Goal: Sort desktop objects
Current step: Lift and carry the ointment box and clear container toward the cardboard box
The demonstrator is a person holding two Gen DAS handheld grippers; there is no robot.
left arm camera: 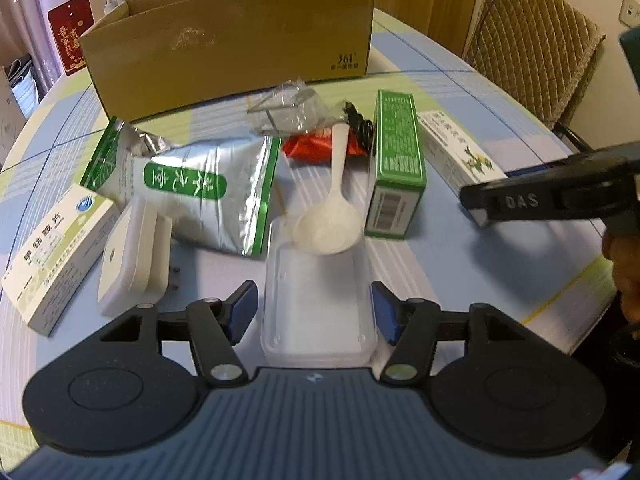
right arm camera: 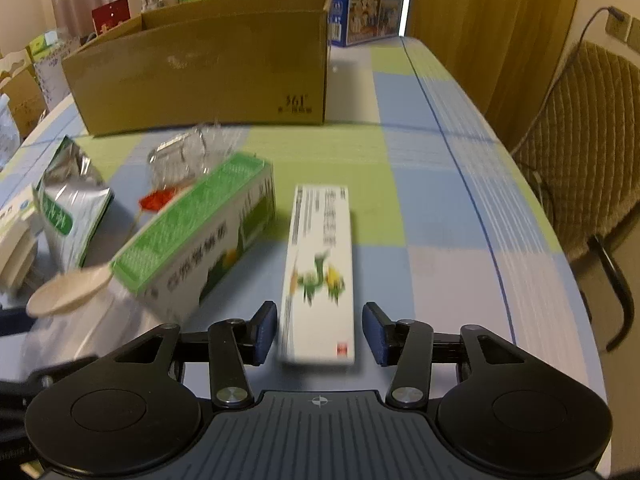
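My left gripper (left arm camera: 316, 312) is open, its blue pads on either side of a clear plastic lid (left arm camera: 318, 300) that lies flat on the table. A white plastic spoon (left arm camera: 332, 216) rests with its bowl on the lid's far end. My right gripper (right arm camera: 319, 332) is open around the near end of a long white box with a flower print (right arm camera: 320, 272); the pads stand apart from it. A green box (right arm camera: 192, 232) lies to its left. An open cardboard box (left arm camera: 228, 40) stands at the back of the table.
A silver and green foil pouch (left arm camera: 200, 184), a white medicine box (left arm camera: 56, 252), a white charger (left arm camera: 132, 256), a red packet (left arm camera: 312, 146), a black cable (left arm camera: 360, 124) and a crumpled clear bag (left arm camera: 288, 108) lie on the checked tablecloth. A padded chair (right arm camera: 592, 152) stands to the right.
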